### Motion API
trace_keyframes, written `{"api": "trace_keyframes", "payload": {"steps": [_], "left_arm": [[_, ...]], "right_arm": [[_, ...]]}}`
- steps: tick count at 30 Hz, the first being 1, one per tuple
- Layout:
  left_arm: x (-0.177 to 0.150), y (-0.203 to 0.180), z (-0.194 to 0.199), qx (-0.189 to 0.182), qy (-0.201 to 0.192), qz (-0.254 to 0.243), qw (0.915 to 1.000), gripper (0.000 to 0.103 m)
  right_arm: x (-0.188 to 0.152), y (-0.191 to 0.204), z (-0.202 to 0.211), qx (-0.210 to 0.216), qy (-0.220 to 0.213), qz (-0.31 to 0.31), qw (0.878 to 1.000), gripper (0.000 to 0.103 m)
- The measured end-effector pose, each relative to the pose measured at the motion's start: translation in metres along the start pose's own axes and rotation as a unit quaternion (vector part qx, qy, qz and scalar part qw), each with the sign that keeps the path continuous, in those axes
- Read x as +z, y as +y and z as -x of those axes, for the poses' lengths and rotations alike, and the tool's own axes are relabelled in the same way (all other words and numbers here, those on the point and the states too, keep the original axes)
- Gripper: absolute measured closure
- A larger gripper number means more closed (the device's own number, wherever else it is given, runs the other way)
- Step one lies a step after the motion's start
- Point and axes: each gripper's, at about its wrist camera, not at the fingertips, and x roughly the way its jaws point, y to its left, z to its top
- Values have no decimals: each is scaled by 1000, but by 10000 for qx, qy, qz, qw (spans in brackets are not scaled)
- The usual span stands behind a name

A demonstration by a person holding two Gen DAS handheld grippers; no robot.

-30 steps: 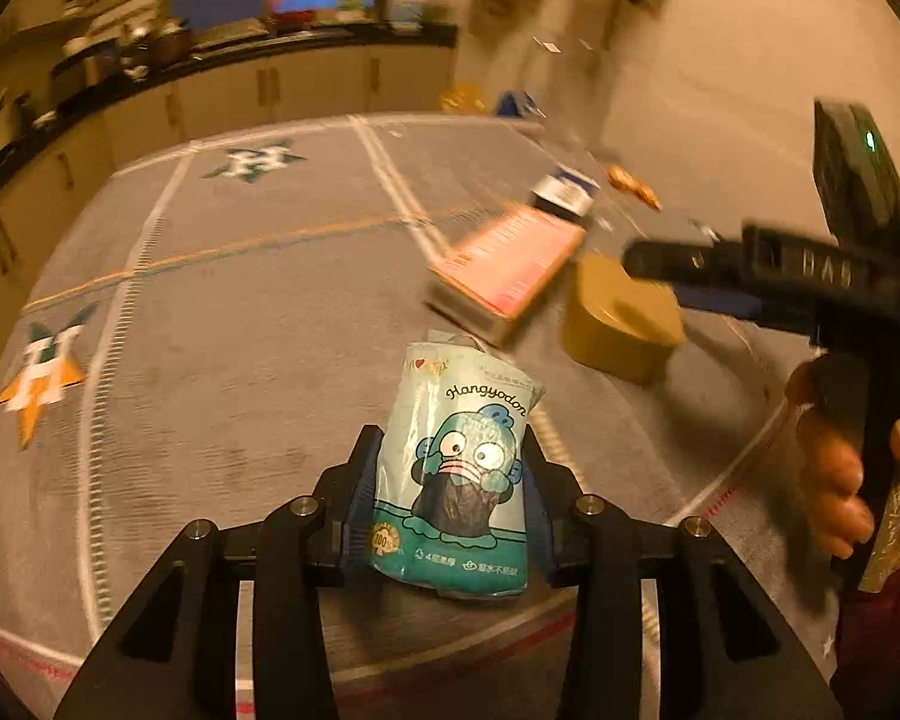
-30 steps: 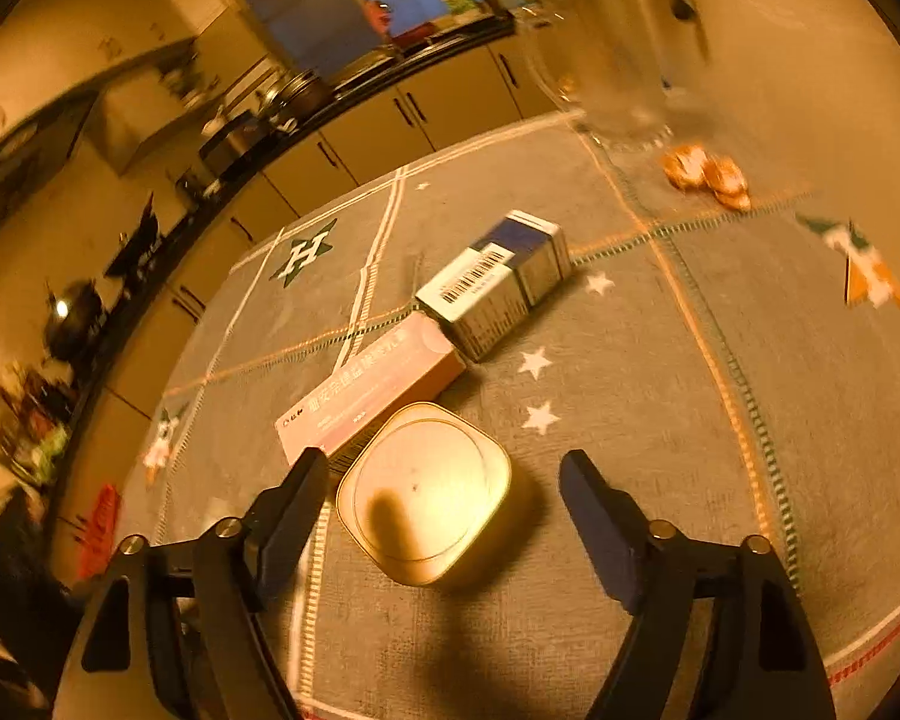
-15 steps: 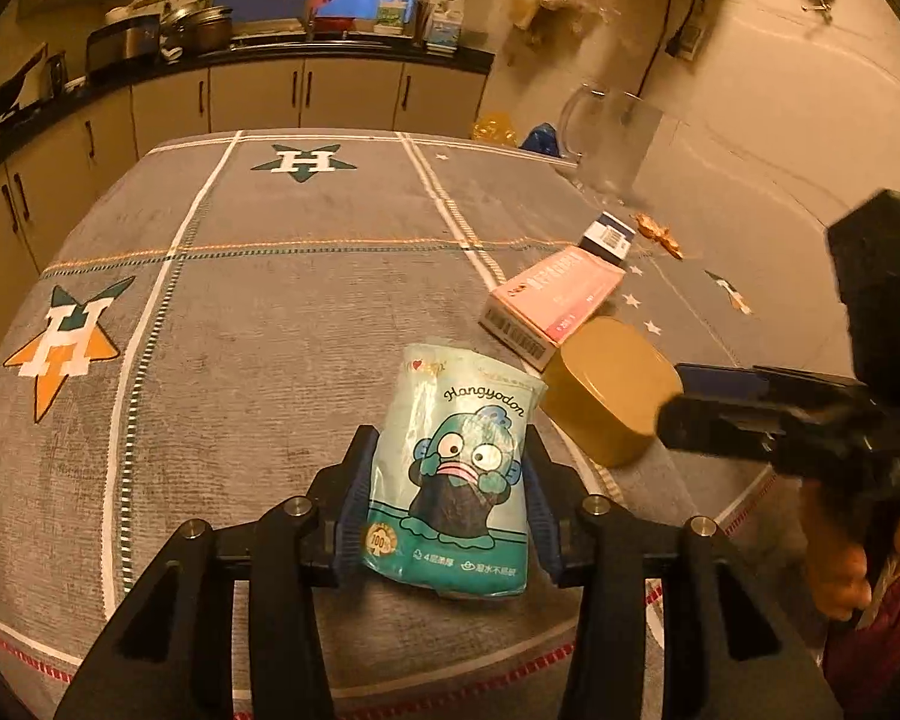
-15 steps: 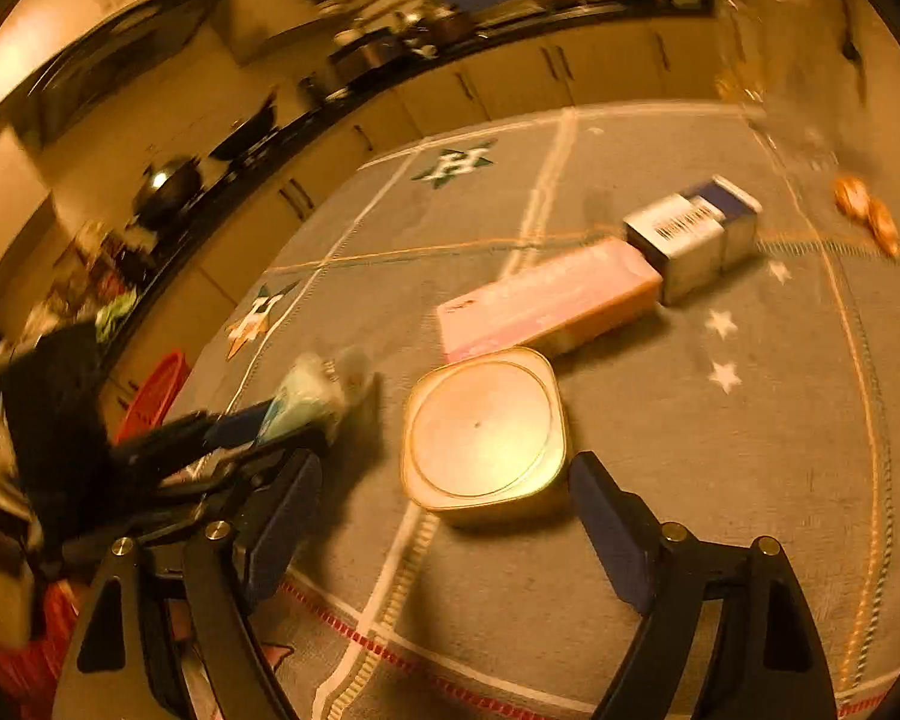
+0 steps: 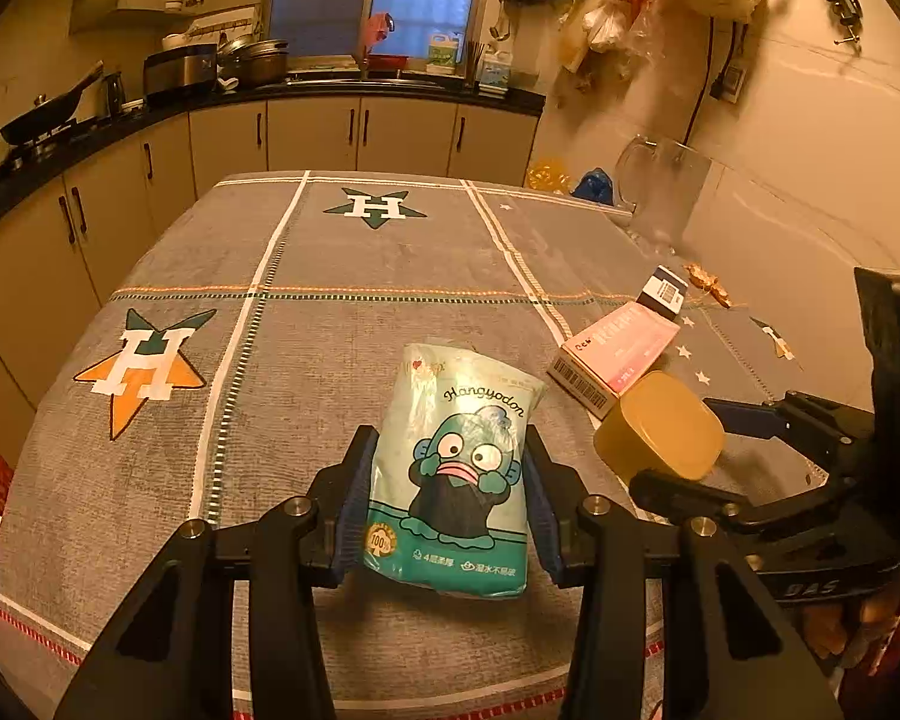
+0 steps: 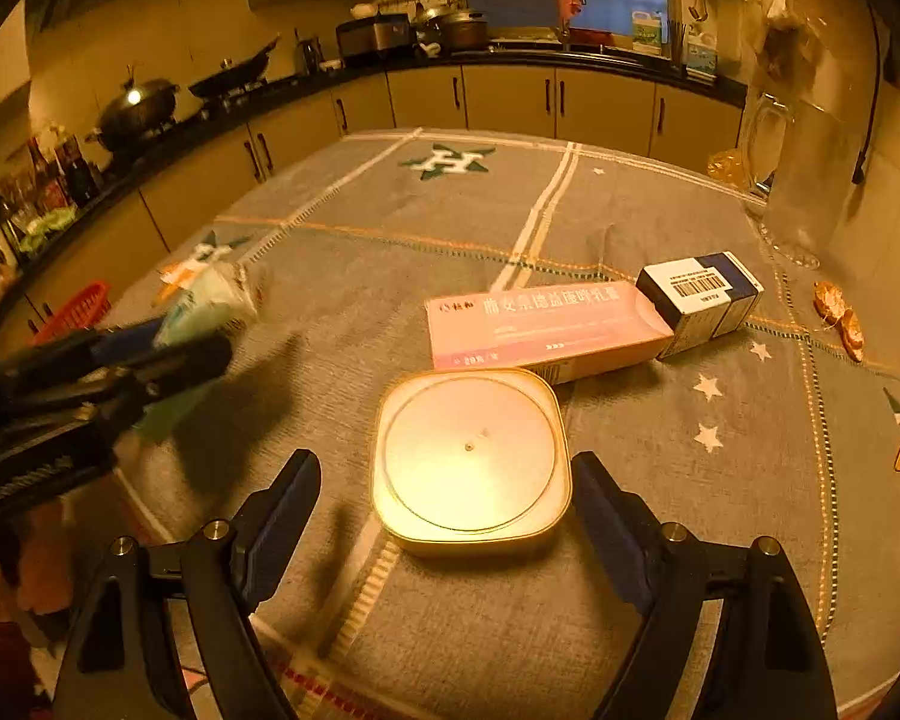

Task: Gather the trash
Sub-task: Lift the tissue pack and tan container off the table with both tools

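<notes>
My left gripper (image 5: pixel 447 441) is shut on a teal tissue pack (image 5: pixel 468 420) with a cartoon fish face, held upright above the grey tablecloth (image 5: pixel 306 360). In the right wrist view the same pack (image 6: pixel 210 300) shows blurred at the left. My right gripper (image 6: pixel 445 463) straddles a square yellow tin (image 6: pixel 471 456) that lies flat on the cloth. Its jaws are closing, with the tin between them and a gap still on the left side. Behind the tin lie a pink carton (image 6: pixel 540 324) and a blue-and-white box (image 6: pixel 699 294).
Orange wrappers (image 6: pixel 840 318) lie at the right of the cloth, near a clear glass jug (image 6: pixel 792 180) by the wall. A red basket (image 6: pixel 72 312) stands on the floor left of the table. Kitchen cabinets and a counter with pots run behind.
The right gripper has rolled level and shifted along the table's near edge, keeping the tin between its fingers. The left gripper, still holding the pack, has swung to face the table squarely.
</notes>
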Motion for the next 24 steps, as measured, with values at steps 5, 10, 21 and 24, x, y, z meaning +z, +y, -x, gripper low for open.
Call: {"api": "trace_keyframes", "payload": {"steps": [5, 10, 21, 24], "left_arm": [[0, -1, 1, 65, -55, -57, 9999, 58], [-1, -2, 1, 120, -71, -68, 9999, 58], [-2, -7, 3, 158, -141, -182, 9996, 57], [-3, -9, 1, 166, -123, -237, 9995, 57]], "right_arm": [[-4, 1, -2, -204, -7, 80, 9998, 34], [-7, 3, 8, -141, -220, 10, 9997, 34], [-4, -1, 35, -215, -819, -362, 9958, 34], [-2, -2, 36, -311, -815, -418, 9953, 34]]}}
